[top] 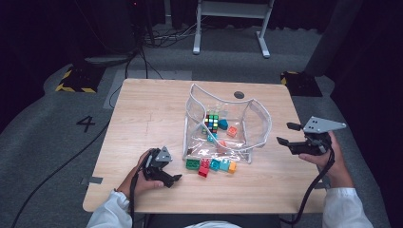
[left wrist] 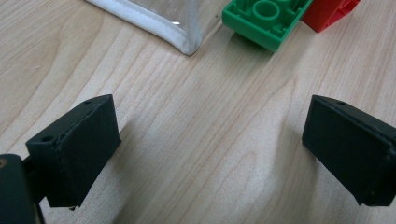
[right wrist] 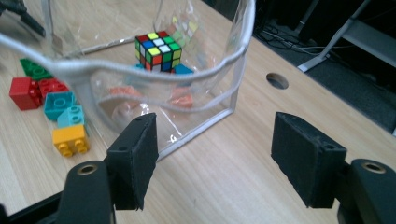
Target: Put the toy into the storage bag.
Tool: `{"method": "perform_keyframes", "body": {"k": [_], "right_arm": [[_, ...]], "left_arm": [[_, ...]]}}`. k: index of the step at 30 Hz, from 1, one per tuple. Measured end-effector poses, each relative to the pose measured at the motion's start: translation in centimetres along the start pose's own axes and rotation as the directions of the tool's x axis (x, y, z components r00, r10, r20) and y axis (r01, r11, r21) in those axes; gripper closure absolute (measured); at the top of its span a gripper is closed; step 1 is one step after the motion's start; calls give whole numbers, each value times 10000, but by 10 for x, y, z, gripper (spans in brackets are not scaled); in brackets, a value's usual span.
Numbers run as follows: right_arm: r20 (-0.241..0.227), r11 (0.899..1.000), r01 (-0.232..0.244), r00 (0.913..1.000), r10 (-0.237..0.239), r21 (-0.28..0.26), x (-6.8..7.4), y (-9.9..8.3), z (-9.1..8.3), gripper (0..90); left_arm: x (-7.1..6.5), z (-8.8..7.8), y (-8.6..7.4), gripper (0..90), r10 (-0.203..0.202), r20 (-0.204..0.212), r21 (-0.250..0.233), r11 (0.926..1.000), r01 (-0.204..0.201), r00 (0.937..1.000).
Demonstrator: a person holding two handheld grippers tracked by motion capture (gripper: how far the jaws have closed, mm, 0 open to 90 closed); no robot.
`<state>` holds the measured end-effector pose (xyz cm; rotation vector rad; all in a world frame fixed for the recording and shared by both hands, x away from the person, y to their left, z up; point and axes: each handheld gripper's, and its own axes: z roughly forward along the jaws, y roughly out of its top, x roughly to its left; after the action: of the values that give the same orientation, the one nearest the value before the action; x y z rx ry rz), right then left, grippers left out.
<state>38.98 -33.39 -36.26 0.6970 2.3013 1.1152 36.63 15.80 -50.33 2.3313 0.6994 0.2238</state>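
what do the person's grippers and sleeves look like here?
Both are black two-jaw units with flat rectangular pads. The left gripper and right gripper each carry a grey three-cornered plate with dark dots, and trail a black cable. The sleeves are white.

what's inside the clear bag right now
Inside the clear bag: a puzzle cube, a dark teal brick and orange bricks seen blurred through the plastic. Anything under the cube is hidden.

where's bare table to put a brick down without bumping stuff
The wooden table is free left of the clear bag, and along the near edge below the row of bricks. It is crowded at the bag's front, where the bricks lie.
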Motion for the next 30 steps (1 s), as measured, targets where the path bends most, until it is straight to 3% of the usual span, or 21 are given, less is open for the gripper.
{"method": "perform_keyframes", "body": {"k": [5, 16, 21, 30], "right_arm": [[4, 9999, -137, 9999, 137, -1, 8, -18, 9, 329], [-766, 9991, -220, 9968, 247, 356, 31, -49, 35, 336], [-1312, 9985, -313, 9907, 370, 456, 44, -60, 48, 343], [-2041, 9971, 59, 9789, 98, 761, 76, -67, 72, 360]], "left_arm": [[0, 0, 0, 41, 0, -1, -2, 10000, 0, 10000], [0, 0, 0, 41, 4, -5, -2, 10000, -4, 10000], [0, 0, 0, 41, 4, -5, -5, 10000, -4, 10000], [0, 0, 0, 41, 29, 32, 30, 10000, -29, 10000]]}}
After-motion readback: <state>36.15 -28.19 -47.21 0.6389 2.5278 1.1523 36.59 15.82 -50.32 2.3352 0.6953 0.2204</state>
